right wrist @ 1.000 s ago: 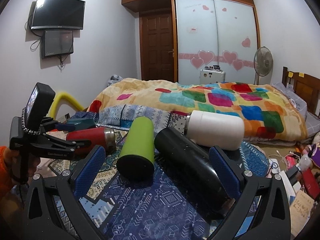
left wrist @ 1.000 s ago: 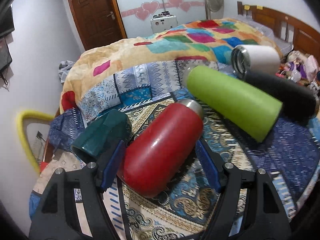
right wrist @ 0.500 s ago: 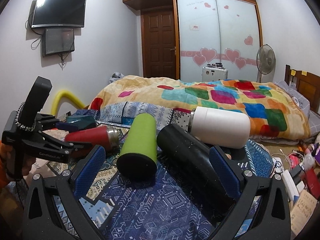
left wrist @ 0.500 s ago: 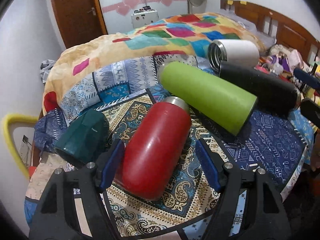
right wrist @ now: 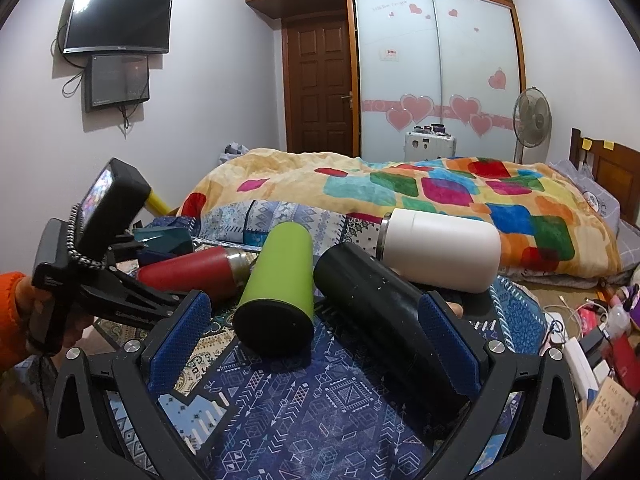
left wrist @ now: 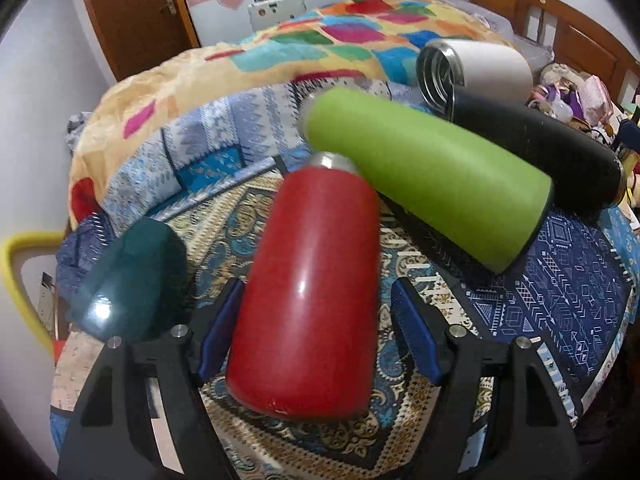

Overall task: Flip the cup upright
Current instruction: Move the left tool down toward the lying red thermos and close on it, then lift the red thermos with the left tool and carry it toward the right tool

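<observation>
with your left gripper (left wrist: 310,338) wide around the near end of the red cup (left wrist: 308,280), lying beside the green cup (left wrist: 432,176), close squarely on its body before tipping it up, while your right gripper (right wrist: 316,348) waits open over the black cup (right wrist: 384,312).
</observation>
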Demonstrator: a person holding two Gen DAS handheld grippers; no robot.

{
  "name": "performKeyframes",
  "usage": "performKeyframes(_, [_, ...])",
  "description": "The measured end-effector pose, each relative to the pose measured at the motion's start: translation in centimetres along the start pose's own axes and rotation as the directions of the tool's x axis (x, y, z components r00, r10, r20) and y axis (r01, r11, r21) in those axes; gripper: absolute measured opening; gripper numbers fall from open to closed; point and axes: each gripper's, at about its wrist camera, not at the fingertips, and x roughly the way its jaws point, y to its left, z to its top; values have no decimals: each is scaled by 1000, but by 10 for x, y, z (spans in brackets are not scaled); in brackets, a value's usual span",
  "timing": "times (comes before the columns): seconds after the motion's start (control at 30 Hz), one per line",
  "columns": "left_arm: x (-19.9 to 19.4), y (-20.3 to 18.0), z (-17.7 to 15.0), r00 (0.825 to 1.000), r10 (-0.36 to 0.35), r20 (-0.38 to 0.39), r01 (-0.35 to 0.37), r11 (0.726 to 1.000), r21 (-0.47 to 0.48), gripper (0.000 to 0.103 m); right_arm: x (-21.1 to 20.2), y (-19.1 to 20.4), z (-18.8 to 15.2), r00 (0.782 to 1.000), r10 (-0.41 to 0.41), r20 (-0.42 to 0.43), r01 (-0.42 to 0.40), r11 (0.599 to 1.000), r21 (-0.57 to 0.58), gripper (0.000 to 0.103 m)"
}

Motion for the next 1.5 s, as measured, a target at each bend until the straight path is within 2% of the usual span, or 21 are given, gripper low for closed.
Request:
performKeyframes(0.1, [1, -5, -1, 1000, 2, 16, -2, 1000, 10, 74, 0, 0, -1, 1000, 1, -2, -1, 1000, -1, 103])
performKeyframes(0.23, [2, -2, 1, 999, 4, 42, -3, 1000, -22, 74, 0, -1, -2, 1000, -6, -6, 6, 1000, -4, 103])
performKeyframes(0.3, [4, 1, 1, 999, 16, 46, -14, 999, -44, 63, 0, -2, -3, 1000, -9, -9, 9, 1000, -7, 103])
performKeyframes(0.5, [-2, 2, -5, 998, 26, 56, -22, 997, -72, 62, -4, -2, -5, 1000, -17, -14, 17, 1000, -6, 103])
performKeyframes(0.83, [-62, -14, -42, 993, 45, 111, -38, 997, -68, 62, -17, -4, -2, 1000, -5, -7, 5, 1000, 22, 103])
performKeyframes(1.0, [-95, -36, -53, 987, 26, 159, -20, 999, -39, 62, -31, -1, 0, 1000, -13, 8, 13, 1000, 15, 103])
performKeyframes(1.17, [-114, -67, -57, 981, -34, 190, 34, 999, 4, 62, -46, -4, 1, 1000, -23, 21, 23, 1000, 19, 103])
performKeyframes(1.33, [-114, -96, -59, 977, -82, 199, 75, 996, 43, 62, -61, -7, 0, 999, -38, 34, 37, 999, 22, 103])
performKeyframes(1.5, [-94, -114, -52, 977, -116, 177, 106, 992, 67, 62, -66, -13, -3, 998, -43, 34, 42, 998, 45, 103])
